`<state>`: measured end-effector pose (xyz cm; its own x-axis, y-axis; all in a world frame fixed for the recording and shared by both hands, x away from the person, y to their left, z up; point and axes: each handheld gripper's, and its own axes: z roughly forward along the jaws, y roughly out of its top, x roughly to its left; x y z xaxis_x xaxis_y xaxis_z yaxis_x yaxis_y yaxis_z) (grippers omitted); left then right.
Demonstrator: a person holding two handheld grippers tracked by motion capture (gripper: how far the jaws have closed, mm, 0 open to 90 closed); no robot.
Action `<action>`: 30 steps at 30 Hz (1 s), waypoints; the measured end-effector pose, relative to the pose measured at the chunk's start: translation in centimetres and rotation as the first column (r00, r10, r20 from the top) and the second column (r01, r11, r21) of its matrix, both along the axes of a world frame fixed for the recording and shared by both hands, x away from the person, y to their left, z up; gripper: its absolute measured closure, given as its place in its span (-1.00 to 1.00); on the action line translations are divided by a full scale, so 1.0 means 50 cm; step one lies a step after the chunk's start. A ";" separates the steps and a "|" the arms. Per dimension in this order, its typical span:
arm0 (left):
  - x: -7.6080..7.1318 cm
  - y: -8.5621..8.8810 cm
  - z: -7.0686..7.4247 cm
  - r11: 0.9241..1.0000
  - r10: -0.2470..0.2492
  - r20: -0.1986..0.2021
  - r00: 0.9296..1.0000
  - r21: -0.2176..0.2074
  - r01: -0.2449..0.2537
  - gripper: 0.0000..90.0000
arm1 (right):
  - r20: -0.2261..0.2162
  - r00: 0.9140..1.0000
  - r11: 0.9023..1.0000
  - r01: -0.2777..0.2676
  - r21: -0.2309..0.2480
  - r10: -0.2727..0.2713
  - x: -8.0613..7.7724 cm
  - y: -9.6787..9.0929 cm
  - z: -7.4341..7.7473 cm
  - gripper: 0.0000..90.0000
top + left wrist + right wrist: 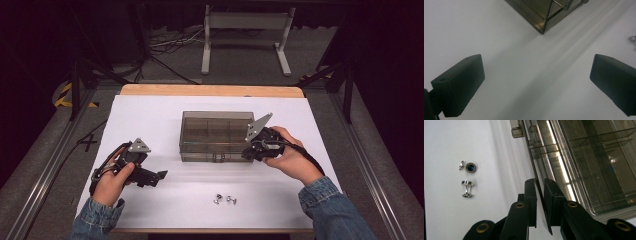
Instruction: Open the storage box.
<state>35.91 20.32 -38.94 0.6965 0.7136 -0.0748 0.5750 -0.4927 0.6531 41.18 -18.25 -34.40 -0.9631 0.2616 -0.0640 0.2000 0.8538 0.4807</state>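
Because the right gripper [540, 195] pinches only the thin front lip of the box lid [541, 202], the edge could slip out as it lifts, or the whole box [217, 135] could drag across the white sheet [150, 112], since nothing braces it. The left gripper [536, 80] hovers released over bare sheet, left of the box. Two cufflinks [224, 199] lie nearest the person, in front of the box. Whether the front latch [516, 131] is undone is hard to tell, and the tinted walls blur the compartments.
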 end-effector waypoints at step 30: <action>0.001 0.006 0.000 1.000 0.006 0.001 1.000 -0.001 -0.006 -0.99 | 0.058 0.994 0.995 -0.092 -0.047 0.094 -0.082 0.009 0.016 0.87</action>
<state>35.96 20.63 -38.94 0.6923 0.7177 -0.0745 0.5773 -0.4890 0.6539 37.09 -17.81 -33.59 -0.9771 0.1669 -0.1320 0.0906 0.8878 0.4513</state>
